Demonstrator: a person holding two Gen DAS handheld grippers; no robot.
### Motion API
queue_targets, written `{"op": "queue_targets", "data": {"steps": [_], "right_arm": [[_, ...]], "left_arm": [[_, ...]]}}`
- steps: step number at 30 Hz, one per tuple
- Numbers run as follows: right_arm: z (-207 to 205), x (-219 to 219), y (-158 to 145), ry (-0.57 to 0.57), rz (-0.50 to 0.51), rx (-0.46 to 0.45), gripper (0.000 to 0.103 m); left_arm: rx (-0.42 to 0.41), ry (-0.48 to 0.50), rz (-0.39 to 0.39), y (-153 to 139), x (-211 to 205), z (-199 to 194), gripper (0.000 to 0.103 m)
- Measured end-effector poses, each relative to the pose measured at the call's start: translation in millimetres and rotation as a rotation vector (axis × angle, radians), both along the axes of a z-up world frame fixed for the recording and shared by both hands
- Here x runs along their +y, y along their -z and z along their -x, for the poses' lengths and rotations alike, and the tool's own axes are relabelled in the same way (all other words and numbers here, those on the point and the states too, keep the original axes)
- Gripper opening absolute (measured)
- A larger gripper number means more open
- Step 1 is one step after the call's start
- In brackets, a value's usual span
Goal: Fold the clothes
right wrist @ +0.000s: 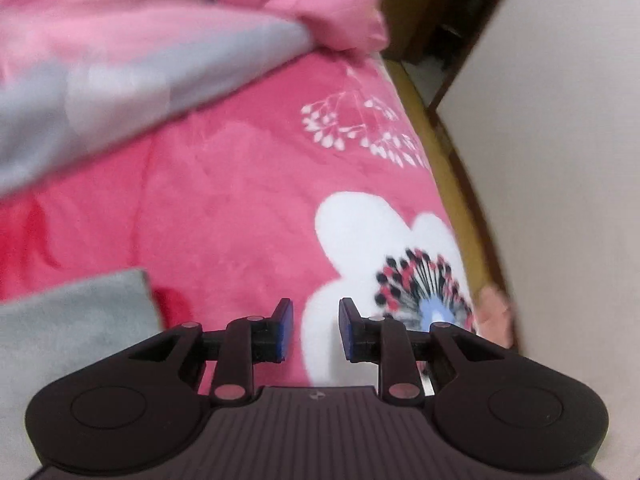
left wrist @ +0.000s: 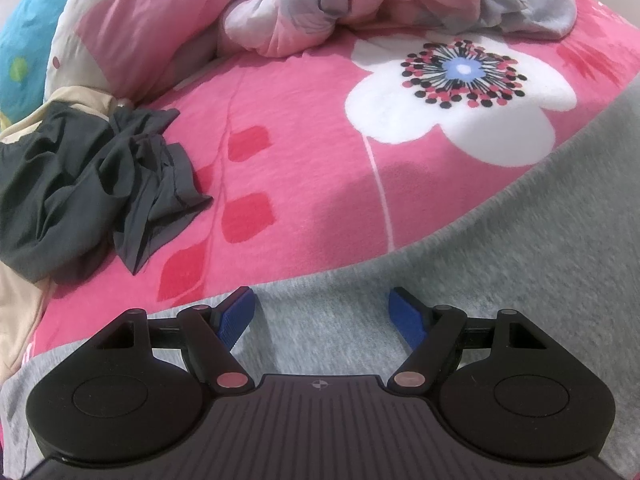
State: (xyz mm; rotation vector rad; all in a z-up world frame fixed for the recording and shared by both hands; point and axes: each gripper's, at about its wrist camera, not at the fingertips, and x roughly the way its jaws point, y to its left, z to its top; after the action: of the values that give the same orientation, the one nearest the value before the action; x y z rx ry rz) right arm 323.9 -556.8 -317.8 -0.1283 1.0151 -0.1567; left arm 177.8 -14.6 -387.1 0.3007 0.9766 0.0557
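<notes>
Folding at an early stage. Grey garment point(left wrist: 500, 280) lies spread on the pink blanket point(left wrist: 300, 140), near side, under the left gripper point(left wrist: 322, 314), whose jaws stand wide and empty. Right gripper point(right wrist: 316, 330): narrow gap, nothing held. Dark garment point(left wrist: 92, 196) still crumpled, far left. No legible writing or labels.

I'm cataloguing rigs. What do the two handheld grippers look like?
Both match: the left gripper and right gripper have black ribbed bodies, round side housings, black linkage arms with pale pinkish pivot pins, blue pads and a small crosshair mark.
</notes>
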Motion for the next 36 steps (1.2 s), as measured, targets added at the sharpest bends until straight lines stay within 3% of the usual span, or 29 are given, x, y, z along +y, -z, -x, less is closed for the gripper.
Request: {"op": "queue_targets", "data": {"steps": [2,4,5,11,15,17,21,23,27,28,32,36], "right_arm": [[19.9,-10.3,-18.2,0.04,-0.144,0.029,0.032],[36.8,-15.2,-26.2,0.05,-0.286,0.108,0.046],[43.5,-13.9,-27.6,0.033,-0.323,0.146,0.047],[68.4,15.6,-14.9,-0.144,-0.263,0.319,0.048],[79.2,17.9,-19.5,-0.107,-0.248,0.34,0.047],[84.9,14.1,-21.3,-0.075,-0.253,0.371,0.048],[90.8,18.9,-9.4,-0.095,-0.231,0.447,0.047],[92.7,21.2,-4.3,-0.105,-0.222,0.454,0.043],[94.4,24.9,-1.5,-0.124,-0.236,0.439,0.01],[93.9,25.5,-3.2,-0.124,-0.248,0.429,0.007],[86.7,19.9,-16.3,-0.08,-0.345,0.355,0.001],[73.7,10.6,-27.4,-0.02,-0.504,0.291,0.001]], "left_arm": [[0.001,-0.004,0.006,0.0,0.5,-0.7,0.076],[0.004,-0.007,0.013,0.3,1.3,-1.6,0.076],[0.005,-0.007,0.015,0.3,1.6,-2.1,0.076],[-0.035,0.021,-0.003,-15.1,-3.9,1.6,0.074],[-0.138,0.177,0.033,-49.3,-35.1,16.8,0.075],[-0.138,0.292,0.124,-60.2,-64.8,21.1,0.076],[-0.09,0.533,0.317,-51.4,-145.2,19.9,0.076],[-0.092,0.66,0.4,-43.2,-189.0,19.8,0.076],[-0.072,0.838,0.559,-28.8,-266.8,15.5,0.076],[-0.057,0.858,0.582,-25.0,-283.5,13.3,0.076],[-0.06,0.881,0.622,-20.2,-327.7,4.4,0.076],[-0.049,0.789,0.69,-23.6,-337.7,-17.9,0.076]]}}
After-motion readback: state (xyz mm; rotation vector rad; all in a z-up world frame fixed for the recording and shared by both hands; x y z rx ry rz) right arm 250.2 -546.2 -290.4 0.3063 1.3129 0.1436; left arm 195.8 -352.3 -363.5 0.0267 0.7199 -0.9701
